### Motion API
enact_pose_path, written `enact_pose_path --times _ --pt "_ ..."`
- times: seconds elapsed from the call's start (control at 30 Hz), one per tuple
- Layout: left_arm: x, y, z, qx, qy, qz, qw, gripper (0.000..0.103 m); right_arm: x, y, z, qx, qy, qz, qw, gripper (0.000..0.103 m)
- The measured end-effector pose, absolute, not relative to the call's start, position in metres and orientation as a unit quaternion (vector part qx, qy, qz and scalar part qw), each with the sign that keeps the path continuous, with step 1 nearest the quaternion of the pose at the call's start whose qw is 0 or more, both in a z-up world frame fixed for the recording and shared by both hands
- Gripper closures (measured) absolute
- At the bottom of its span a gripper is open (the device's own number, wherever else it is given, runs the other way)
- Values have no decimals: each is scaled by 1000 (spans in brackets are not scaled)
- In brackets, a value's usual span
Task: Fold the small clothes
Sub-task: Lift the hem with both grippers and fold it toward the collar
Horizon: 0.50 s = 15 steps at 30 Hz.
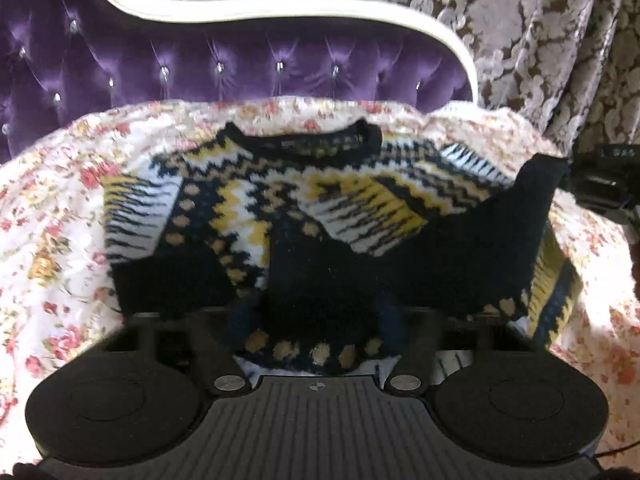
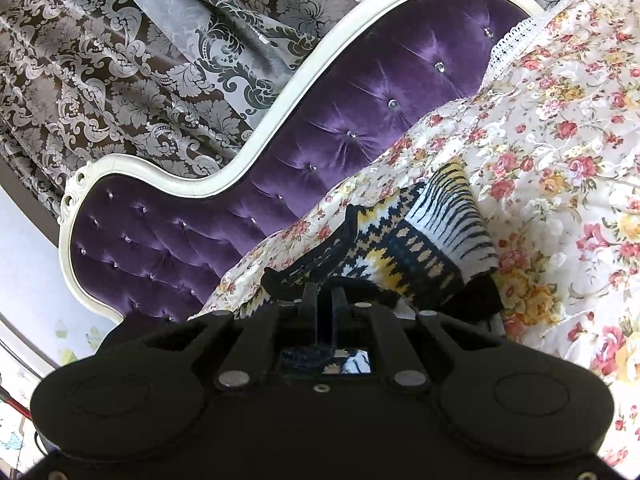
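Purple tufted headboard [image 1: 240,60] rises behind my floral bedspread [image 1: 52,240], where the patterned sweater [image 1: 280,208] lies near the head edge, its hem folded up. My left gripper [image 1: 316,320] has dark hem between partly parted fingers; whether they pinch it I cannot tell. My right gripper [image 2: 323,300] is pressed together on the sweater's cuff [image 1: 544,176].

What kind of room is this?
Probably a bedroom: a tufted purple headboard, a flowery bedspread with a small sweater on it, and patterned curtains behind.
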<state>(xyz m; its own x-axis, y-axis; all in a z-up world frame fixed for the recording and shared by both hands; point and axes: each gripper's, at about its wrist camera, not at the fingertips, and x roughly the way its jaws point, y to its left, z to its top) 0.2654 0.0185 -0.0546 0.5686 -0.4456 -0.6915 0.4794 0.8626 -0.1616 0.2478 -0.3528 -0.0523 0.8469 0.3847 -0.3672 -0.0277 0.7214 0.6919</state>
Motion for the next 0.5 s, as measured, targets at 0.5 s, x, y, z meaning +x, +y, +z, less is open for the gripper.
enact_pose_path --times 0.5 --pt "250 45 37 -13 193 -166 967 99 253 -349 -4 315 205 134 917 90"
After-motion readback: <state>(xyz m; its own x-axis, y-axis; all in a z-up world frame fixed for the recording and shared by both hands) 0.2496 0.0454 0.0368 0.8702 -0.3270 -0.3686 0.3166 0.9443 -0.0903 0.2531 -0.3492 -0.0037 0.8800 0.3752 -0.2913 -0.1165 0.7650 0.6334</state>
